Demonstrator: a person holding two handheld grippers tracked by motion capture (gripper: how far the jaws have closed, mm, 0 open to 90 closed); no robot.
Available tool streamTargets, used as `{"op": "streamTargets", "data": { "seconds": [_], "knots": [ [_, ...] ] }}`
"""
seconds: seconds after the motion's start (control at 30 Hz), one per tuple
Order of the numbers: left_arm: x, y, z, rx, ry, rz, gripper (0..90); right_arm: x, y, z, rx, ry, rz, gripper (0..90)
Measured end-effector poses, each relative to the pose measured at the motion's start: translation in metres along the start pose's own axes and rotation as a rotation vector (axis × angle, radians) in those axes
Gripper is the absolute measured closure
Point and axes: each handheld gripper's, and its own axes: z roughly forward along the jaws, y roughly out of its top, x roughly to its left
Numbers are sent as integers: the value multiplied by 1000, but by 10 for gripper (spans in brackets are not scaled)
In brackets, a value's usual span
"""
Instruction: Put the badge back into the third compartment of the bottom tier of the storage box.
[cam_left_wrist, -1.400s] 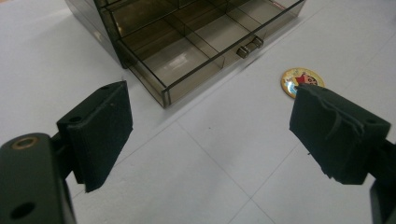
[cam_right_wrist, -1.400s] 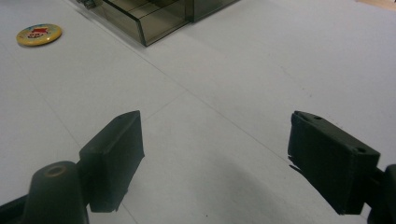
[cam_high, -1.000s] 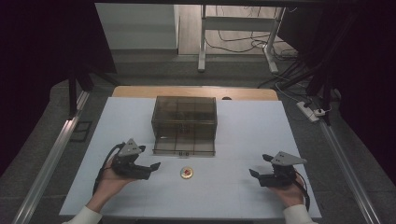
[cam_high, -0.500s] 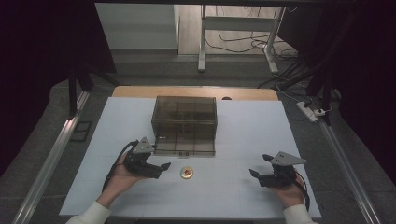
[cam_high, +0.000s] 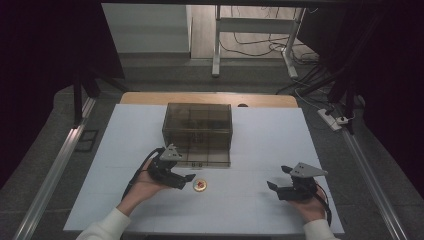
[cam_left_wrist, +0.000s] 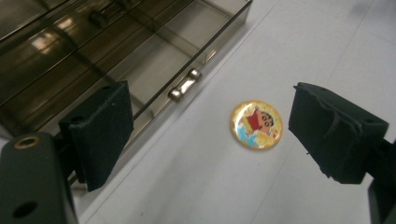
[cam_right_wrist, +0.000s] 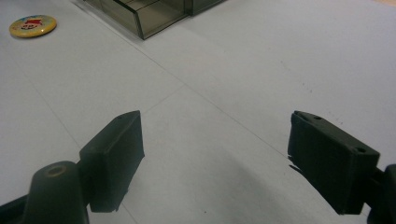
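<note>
Item: round cartoon badge (cam_left_wrist: 256, 124), lay flat on white table (cam_high: 260, 150) just in front of smoked box's pulled-out drawer (cam_left_wrist: 154, 70); step, prob. approach-to-grasp w/ left gripper (cam_left_wrist: 205, 130) jaws wide apart, nothing held; next move likely needs lowering & closing on badge edges; right gripper (cam_right_wrist: 215, 158) spread apart too, idle, well apart.

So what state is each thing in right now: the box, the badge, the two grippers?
Box: bottom drawer pulled out, looks empty.
Badge: flat on the table, picture up, untouched.
Left gripper: open, fingers either side of the badge, not gripping.
Right gripper: open, holding nothing, away from the badge.
</note>
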Motion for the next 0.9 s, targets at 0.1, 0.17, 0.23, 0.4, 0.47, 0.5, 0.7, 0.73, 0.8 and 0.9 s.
{"op": "streamTargets", "data": {
  "seconds": [0.1, 0.17, 0.23, 0.4, 0.47, 0.5, 0.7, 0.73, 0.8, 0.9],
  "knots": [
    [-1, 4, 4, 7, -13, 7, 142, 0, 0, 0, 1, 0, 0, 180],
    [-3, 6, 7, 13, -16, 11, 141, 0, 0, 0, 2, 0, 0, 181],
    [-4, 8, 9, 16, -23, 13, 141, 0, 0, 0, 2, 0, -1, 181],
    [-7, 10, 14, 34, -39, 24, 142, 0, 0, 0, 2, 1, -1, 181],
    [-8, 10, 16, 44, -45, 31, 142, 0, 0, 0, 3, 1, 0, 182],
    [-8, 10, 17, 52, -48, 35, 142, 0, -1, 1, -2, 1, 1, 181],
    [-12, 10, 24, 81, -66, 46, 146, 1, -1, 1, 7, 3, -5, 182],
    [-13, 10, 25, 84, -69, 46, 147, 1, -1, 1, 6, 3, -4, 182],
    [-14, 11, 28, 94, -77, 54, 149, 1, -1, 2, 8, 4, -7, 182],
    [-17, 12, 33, 110, -85, 69, 150, 1, -1, 2, 8, 6, -5, 182]
  ]
}}
